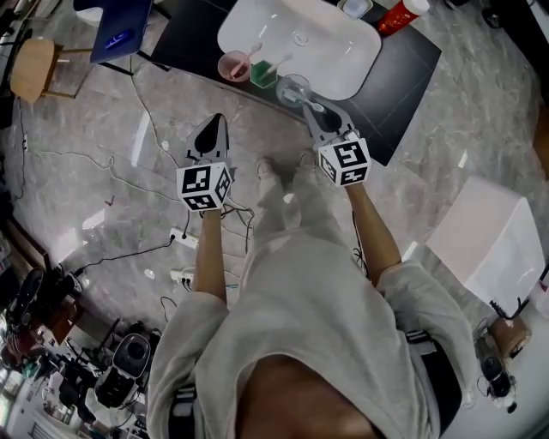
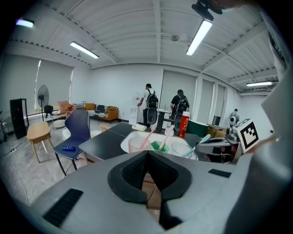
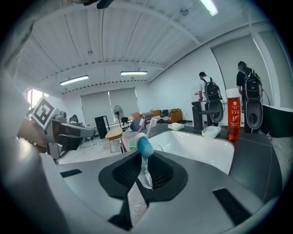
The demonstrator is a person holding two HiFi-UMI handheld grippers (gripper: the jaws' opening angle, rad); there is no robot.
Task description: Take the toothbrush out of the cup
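My right gripper (image 1: 312,110) is shut on a toothbrush (image 3: 145,148) with a blue head and a clear neck, pinched just below the head. It hovers at the rim of a clear glass cup (image 1: 294,87) on the near edge of the white sink (image 1: 343,51). In the left gripper view the toothbrush (image 2: 203,139) slants down toward that glass (image 2: 182,149); whether its lower end is still inside is unclear. A pink cup (image 1: 233,66) and a green cup (image 1: 263,75) each hold a brush. My left gripper (image 1: 213,122) is shut and holds nothing, short of the counter.
The sink sits in a dark countertop (image 1: 403,64) with a red bottle (image 1: 400,15) at its far side. A blue chair (image 1: 116,30) and a wooden stool (image 1: 33,67) stand to the left. Cables run over the marble floor (image 1: 129,206). Two people with backpacks (image 2: 151,103) stand far off.
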